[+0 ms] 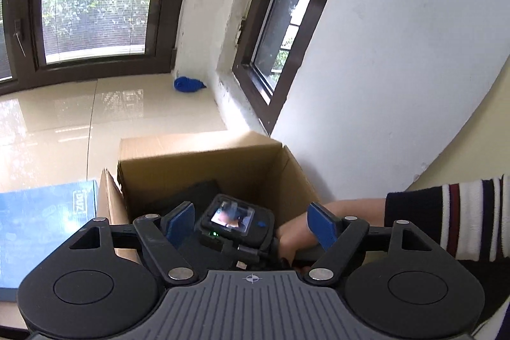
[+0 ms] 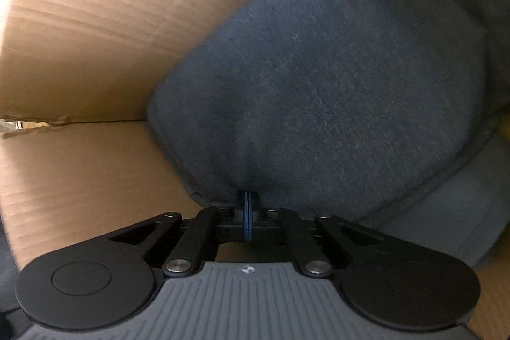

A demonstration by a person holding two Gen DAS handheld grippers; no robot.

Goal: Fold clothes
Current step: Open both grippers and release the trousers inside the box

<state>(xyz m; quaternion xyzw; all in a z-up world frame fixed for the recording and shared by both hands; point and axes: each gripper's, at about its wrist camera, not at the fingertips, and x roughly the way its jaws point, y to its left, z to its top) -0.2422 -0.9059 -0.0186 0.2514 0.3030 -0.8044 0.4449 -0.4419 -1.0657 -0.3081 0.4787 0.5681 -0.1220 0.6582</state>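
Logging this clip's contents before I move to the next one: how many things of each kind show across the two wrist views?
Cardboard box: 1
Dark grey folded garment, lying in the box: 1
Blue book or flat carton beside the box: 1
Blue cloth bundle on the floor by the wall: 1
Handheld grippers, left gripper and right gripper: 2
Total: 6

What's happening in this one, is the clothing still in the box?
Yes. A person's right tongs are down inside the open brown cardboard box, jaws shut at the near edge of a folded dark grey fleecy garment lying in it; whether fabric is pinched is unclear. The left tongs hover open above the box, holding nothing.
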